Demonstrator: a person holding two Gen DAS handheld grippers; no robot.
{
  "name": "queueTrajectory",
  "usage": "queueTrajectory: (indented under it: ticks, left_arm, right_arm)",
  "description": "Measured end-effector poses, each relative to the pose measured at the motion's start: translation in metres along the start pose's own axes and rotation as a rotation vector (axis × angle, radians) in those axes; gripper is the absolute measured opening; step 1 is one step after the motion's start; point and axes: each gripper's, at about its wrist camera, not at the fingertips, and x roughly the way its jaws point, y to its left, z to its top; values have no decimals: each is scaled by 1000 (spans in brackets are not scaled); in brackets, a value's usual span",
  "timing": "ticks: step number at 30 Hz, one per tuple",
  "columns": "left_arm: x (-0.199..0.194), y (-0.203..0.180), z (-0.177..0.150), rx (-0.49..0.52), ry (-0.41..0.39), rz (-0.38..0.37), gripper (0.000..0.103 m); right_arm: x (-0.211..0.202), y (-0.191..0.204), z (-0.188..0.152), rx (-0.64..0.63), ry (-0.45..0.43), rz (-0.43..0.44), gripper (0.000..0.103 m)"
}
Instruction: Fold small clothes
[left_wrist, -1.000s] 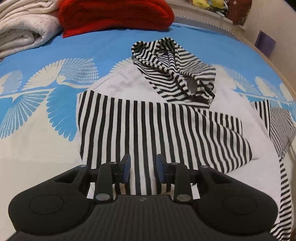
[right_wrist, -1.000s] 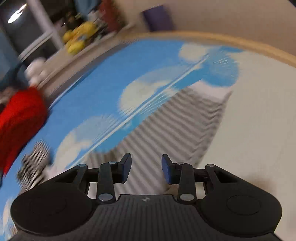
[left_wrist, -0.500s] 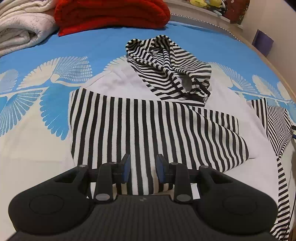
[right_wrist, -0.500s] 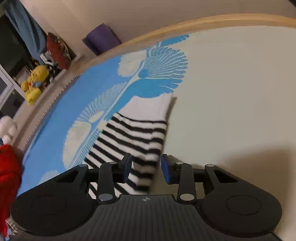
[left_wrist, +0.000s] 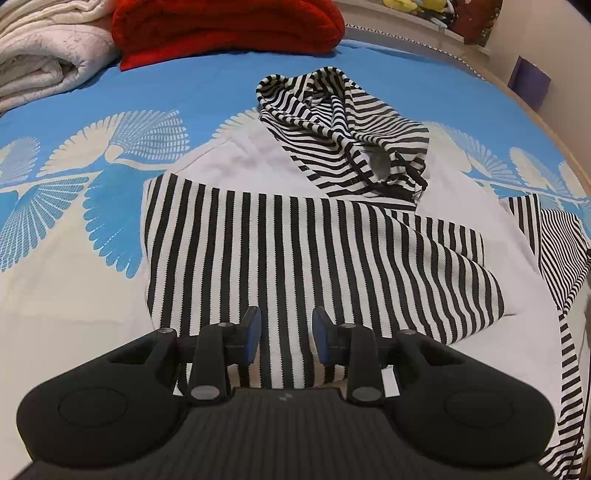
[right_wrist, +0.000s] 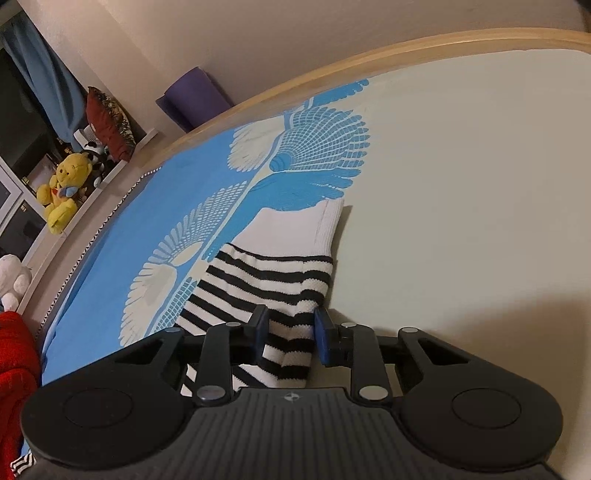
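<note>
Striped hoodie (left_wrist: 295, 243) sleeve-folded; left gripper (left_wrist: 286, 338) spread, right gripper (right_wrist: 290, 334) closing around cuff (right_wrist: 291, 295).

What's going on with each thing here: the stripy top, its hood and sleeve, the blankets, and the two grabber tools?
Striped hoodie: flat on the bed, partly folded.
Hood: crumpled, lying above the body.
Striped sleeve: stretched out, bunched between the right jaws.
Left gripper: jaws apart over the hem, no grip visible.
Right gripper: jaws closing around the sleeve.
Red blanket: folded.
White blanket: folded.
</note>
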Motion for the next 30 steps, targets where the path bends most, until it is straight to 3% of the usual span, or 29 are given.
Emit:
queueTrajectory:
  ticks: [5,8,13,15,19,20,22,25,26,28,30]
  left_arm:
    - [0,0,-1,-3,2,5,34]
    - [-1,1,-1,-3,1,6,34]
    - [-1,4,0,-8,1,12,34]
    - [-3,8,1,-19,-1,14,34]
    - [-9,22,5,-55,-16,22,34]
    - [-12,27,7,-69,-21,23,34]
    - [-18,40,12,-100,-34,24,34]
    - [-30,68,19,-187,-64,34,34]
    - [-34,79,20,-224,-72,34,34]
    - [-41,95,22,-284,-79,30,34]
    - [-46,109,22,-321,-80,19,34]
  right_arm:
    - [-1,1,0,-15,2,-8,25]
    - [0,0,0,-17,4,-17,9]
    - [-2,3,4,-26,-13,-17,4]
    - [-10,18,8,-71,-57,-31,4]
    - [-45,89,-1,-326,-189,-35,4]
    - [-60,113,-9,-393,-227,8,3]
    - [-98,165,-33,-550,-289,174,2]
    - [-174,233,-89,-787,-321,554,1]
    - [-201,251,-115,-871,-278,704,1]
    - [-235,269,-157,-953,-143,896,2]
    - [-254,277,-204,-1006,132,1022,2]
